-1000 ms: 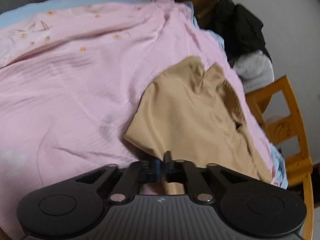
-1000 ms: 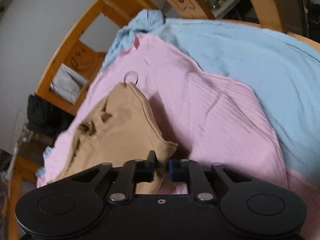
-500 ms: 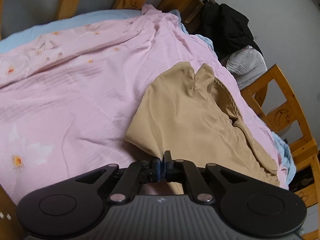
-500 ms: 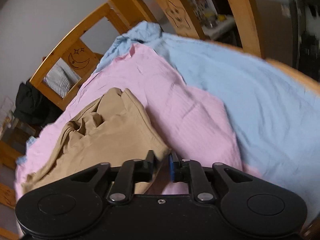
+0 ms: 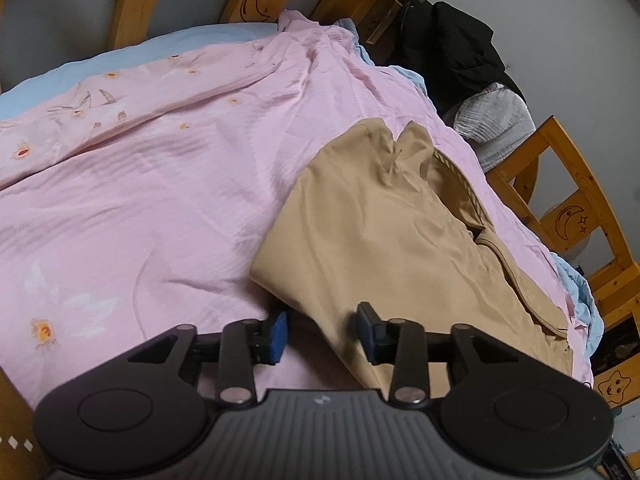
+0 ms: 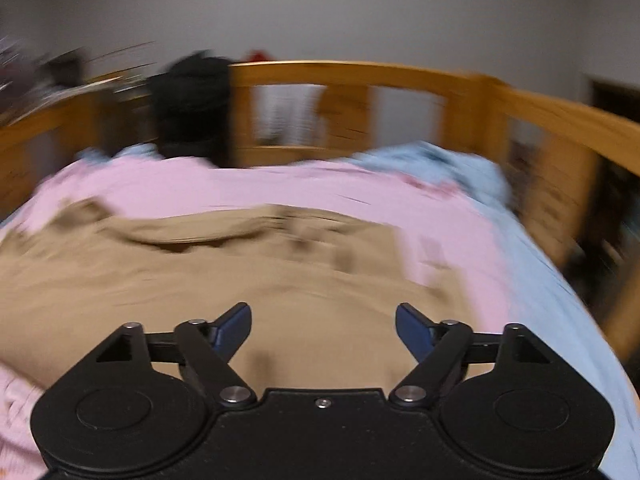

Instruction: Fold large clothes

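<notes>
Both grippers unclamped over tan garment on bed.
Left gripper (image 5: 322,330) fingers parted, gripping nothing, near edge of the folded tan cotton garment (image 5: 384,232) between them. Right gripper (image 6: 323,330) fingers spread wide above the same cloth, view blurred. Garment lies on pink floral quilt (image 5: 140,184), wooden bed rail (image 6: 360,72) behind.

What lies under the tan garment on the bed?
The tan garment lies on a pink blanket, with a light blue sheet showing beyond it. What is beneath its folded layers is hidden.
</notes>
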The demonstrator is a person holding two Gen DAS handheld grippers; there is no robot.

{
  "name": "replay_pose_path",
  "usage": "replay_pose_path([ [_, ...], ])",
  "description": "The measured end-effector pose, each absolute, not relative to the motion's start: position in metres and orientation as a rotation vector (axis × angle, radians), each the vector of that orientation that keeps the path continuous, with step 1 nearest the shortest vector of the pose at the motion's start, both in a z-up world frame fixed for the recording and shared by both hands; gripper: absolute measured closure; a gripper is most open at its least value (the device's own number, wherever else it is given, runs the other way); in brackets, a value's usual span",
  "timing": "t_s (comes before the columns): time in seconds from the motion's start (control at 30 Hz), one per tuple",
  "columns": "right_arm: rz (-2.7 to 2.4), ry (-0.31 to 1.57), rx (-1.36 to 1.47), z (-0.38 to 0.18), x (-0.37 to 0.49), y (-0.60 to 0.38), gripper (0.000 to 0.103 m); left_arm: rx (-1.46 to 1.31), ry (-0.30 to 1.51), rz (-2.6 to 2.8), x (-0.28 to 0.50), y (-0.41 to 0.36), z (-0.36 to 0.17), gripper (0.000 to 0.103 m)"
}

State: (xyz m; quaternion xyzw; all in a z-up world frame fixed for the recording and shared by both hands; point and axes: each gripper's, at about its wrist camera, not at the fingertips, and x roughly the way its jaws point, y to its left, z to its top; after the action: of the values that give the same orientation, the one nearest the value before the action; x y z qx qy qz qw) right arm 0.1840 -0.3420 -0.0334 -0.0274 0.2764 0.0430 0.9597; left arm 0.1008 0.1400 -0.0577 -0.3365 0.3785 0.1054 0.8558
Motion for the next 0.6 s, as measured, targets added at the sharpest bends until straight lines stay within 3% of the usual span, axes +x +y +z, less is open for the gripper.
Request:
replay_pose_path([
  [0.23, 0.279, 0.508, -0.181, -0.053, 0.206, -0.275, 0.015, -0.69, 0.79, 0.202, 0.104, 0.135, -0.06, 0.042],
  [0.37, 0.29, 0.477, -0.23, -0.066, 0.212, -0.262, 0.015, -0.682, 0.79, 0.212, 0.106, 0.133, -0.061, 0.043],
  [0.5, 0.295, 0.477, -0.24, -0.078, 0.214, -0.262, 0.015, -0.663, 0.792, 0.268, 0.109, 0.132, -0.061, 0.061],
  [0.57, 0.304, 0.483, -0.256, -0.088, 0.215, -0.261, 0.015, -0.677, 0.778, 0.296, 0.11, 0.133, -0.06, 0.085],
  [0.6, 0.306, 0.494, -0.251, -0.093, 0.217, -0.261, 0.015, -0.685, 0.771, 0.296, 0.11, 0.133, -0.059, 0.091],
])
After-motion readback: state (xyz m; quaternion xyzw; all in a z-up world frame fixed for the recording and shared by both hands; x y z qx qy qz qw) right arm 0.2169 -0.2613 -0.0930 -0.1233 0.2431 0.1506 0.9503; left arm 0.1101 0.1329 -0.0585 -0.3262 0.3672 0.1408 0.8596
